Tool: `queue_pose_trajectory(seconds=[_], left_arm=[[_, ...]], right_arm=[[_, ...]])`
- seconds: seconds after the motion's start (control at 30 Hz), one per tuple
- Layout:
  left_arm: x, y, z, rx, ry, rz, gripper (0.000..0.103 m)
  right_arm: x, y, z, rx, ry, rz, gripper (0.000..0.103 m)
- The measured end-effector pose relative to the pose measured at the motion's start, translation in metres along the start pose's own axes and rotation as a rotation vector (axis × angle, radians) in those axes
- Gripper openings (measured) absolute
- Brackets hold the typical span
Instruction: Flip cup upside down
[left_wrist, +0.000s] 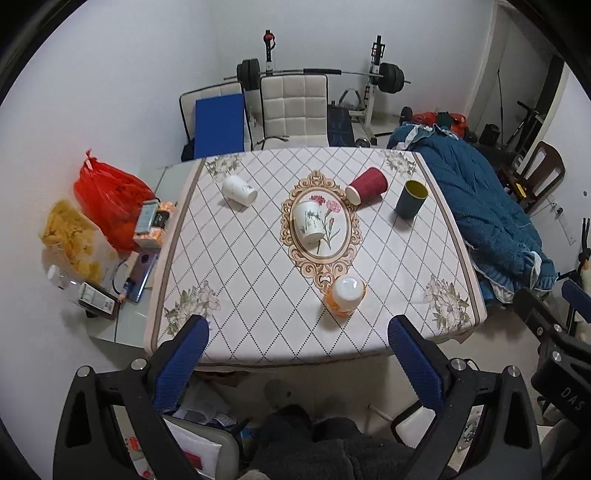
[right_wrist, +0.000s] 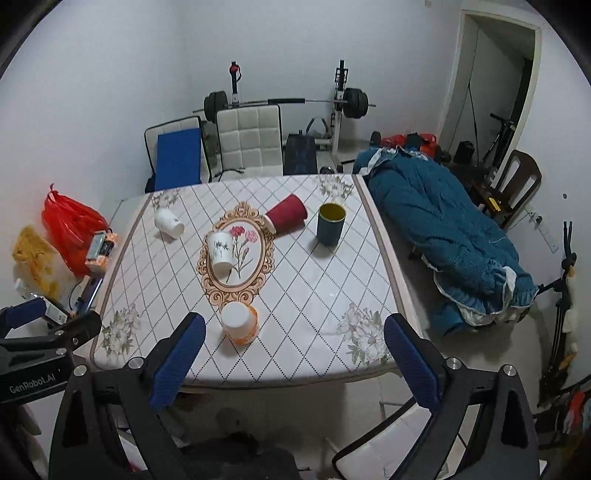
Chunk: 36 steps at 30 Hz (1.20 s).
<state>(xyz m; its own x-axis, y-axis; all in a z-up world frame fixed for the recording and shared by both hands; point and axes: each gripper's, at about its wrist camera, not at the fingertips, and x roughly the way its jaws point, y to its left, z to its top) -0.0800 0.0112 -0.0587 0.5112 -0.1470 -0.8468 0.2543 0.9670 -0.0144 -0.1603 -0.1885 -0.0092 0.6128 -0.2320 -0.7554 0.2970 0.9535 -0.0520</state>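
"GenRobot.AI" is printed in white on the left gripper body; "DAS" is read on the right gripper body.

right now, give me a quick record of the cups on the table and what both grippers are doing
surface: table with diamond-pattern cloth
dark cup: upright, mouth up, yellow inside, far right
red cup: on its side, beside the dark cup
white cup, centre: tipped over on the flower medallion
white cup, far left: on its side
orange cup: upside down, nearest the edge
left gripper: open, holds nothing, short of the table
right gripper: open, holds nothing
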Motion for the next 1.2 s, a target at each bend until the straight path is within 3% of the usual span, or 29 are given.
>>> queue_pose_trajectory(seconds=[0.33, 0.53, 1.2], left_arm=[[-0.025, -0.009, -0.008, -0.007, -0.004, 0.008, 0.099], [-0.021, -0.014, -0.013, -0.03, 0.025, -0.001, 0.099], [-0.026, -0.014, -0.012, -0.053, 0.011, 0.025, 0.099]], right_arm=[[-0.044, -0.006, 0.001, -0.019, -0.026, 0.026, 0.102], [-0.042, -0.007, 0.002, -0.03, -0.014, 0.018, 0.102], [-0.033, -0.014, 0.003, -0.041, 0.005, 0.025, 0.102]])
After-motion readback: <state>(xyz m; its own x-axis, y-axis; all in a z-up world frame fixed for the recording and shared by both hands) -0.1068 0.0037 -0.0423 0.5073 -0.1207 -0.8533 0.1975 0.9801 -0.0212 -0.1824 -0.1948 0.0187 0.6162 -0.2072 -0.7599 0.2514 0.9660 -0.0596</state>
